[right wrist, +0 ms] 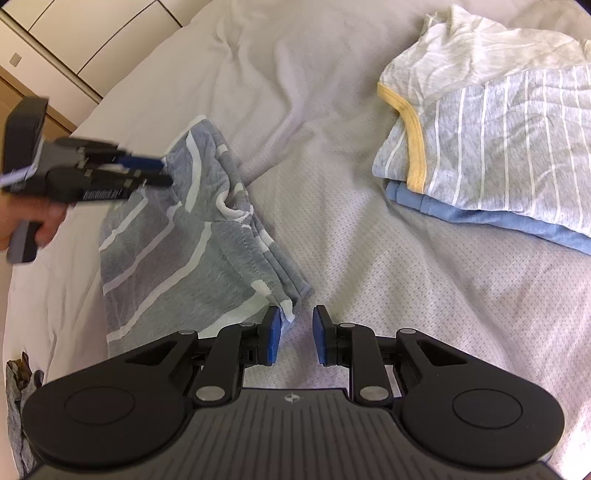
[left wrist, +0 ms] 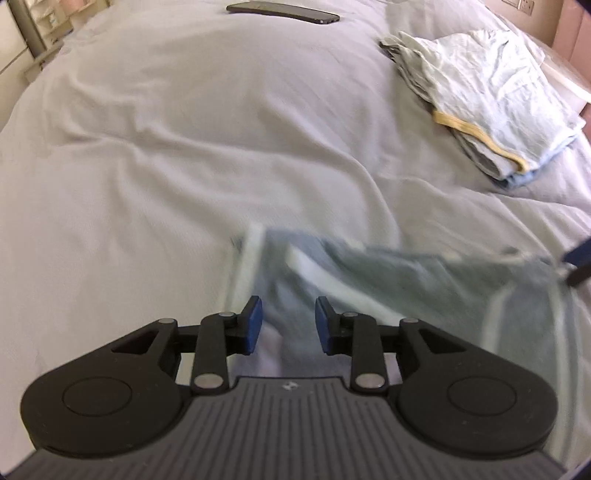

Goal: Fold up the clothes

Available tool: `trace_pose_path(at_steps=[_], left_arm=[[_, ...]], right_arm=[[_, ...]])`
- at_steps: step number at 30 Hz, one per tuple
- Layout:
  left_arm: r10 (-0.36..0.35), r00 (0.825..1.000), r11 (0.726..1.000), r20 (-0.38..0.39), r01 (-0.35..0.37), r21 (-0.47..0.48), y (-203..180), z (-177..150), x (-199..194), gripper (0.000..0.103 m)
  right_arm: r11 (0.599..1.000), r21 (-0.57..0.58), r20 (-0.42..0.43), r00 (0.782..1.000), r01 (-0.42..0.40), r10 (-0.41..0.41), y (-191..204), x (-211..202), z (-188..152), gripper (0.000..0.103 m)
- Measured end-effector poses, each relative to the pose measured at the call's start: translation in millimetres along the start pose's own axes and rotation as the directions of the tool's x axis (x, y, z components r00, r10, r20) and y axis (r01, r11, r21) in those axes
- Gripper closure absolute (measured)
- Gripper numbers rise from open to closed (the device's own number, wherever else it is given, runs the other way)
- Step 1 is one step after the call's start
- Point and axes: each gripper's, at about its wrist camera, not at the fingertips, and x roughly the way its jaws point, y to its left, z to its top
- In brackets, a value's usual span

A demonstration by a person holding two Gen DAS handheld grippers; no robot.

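A grey garment with white stripes (right wrist: 192,236) lies crumpled on the bed; it is blurred in the left wrist view (left wrist: 406,280). My left gripper (left wrist: 288,328) is open, with the cloth below and ahead of its fingers; it also shows in the right wrist view (right wrist: 162,171) at the garment's far corner. My right gripper (right wrist: 295,336) is open and empty, its left pad next to the garment's near corner. Its tip shows at the right edge of the left wrist view (left wrist: 578,262).
A stack of folded clothes (right wrist: 487,147), the top piece grey striped with a yellow collar, lies at the right; it also shows in the left wrist view (left wrist: 491,99). A dark phone (left wrist: 282,12) lies at the far side of the bed sheet (left wrist: 166,147). Wooden cabinets (right wrist: 74,44) stand beyond.
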Motion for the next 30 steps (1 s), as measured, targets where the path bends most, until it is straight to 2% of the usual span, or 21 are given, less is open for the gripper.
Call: trace_pose_path(at_steps=[4, 7, 8, 9, 11, 14, 16, 22, 26, 30], left_arm=[[-0.025, 1.0, 0.994, -0.003, 0.025, 0.107, -8.3, 9.4, 7.9, 0.077], [-0.066, 0.997, 0.984, -0.031, 0.071, 0.161, -13.9, 11.5, 13.9, 0.079], [-0.073, 0.996, 0.981, -0.047, 0.081, 0.178, -16.4, 10.8, 17.0, 0.086], [-0.065, 0.997, 0.981, -0.051, 0.073, 0.182, -16.6, 9.9, 17.7, 0.099], [-0.043, 0.998, 0.981, -0.055, 0.052, 0.186, -16.4, 8.1, 18.2, 0.102], [-0.006, 1.0, 0.996, -0.006, 0.007, 0.086, -2.8, 5.6, 8.7, 0.103], [-0.007, 1.0, 0.999, -0.021, 0.008, 0.044, 0.7, 2.0, 12.3, 0.103], [0.014, 1.0, 0.999, -0.024, -0.013, 0.034, -1.2, 3.6, 15.3, 0.103], [0.029, 1.0, 0.998, -0.007, -0.028, 0.058, -2.1, 4.4, 8.1, 0.103], [0.044, 0.999, 0.999, -0.023, -0.044, 0.012, 6.6, 0.9, 8.5, 0.103]], right_arm=[[1.0, -0.009, -0.009, 1.0, -0.009, 0.009, 1.8, 3.7, 2.0, 0.079], [1.0, -0.007, -0.011, 1.0, -0.008, 0.008, 3.7, 5.2, 2.0, 0.079], [1.0, -0.004, -0.013, 1.0, -0.009, 0.009, 3.9, 6.0, 1.6, 0.079], [1.0, -0.001, -0.017, 1.0, -0.01, 0.01, 4.0, 7.0, 1.2, 0.079], [1.0, -0.004, -0.023, 1.0, -0.008, 0.008, 4.5, 8.8, 0.1, 0.079], [1.0, -0.01, -0.016, 1.0, 0.0, 0.0, 6.3, 6.9, 1.5, 0.082], [1.0, -0.012, -0.002, 1.0, -0.004, 0.004, 7.2, 4.3, 3.8, 0.087], [1.0, -0.019, -0.007, 1.0, -0.001, 0.0, 5.1, 11.1, 3.9, 0.089], [1.0, -0.018, 0.018, 1.0, -0.002, 0.002, 4.9, 6.1, 4.3, 0.095], [0.999, -0.036, 0.044, 0.999, -0.022, 0.024, 8.8, 0.5, 6.9, 0.096]])
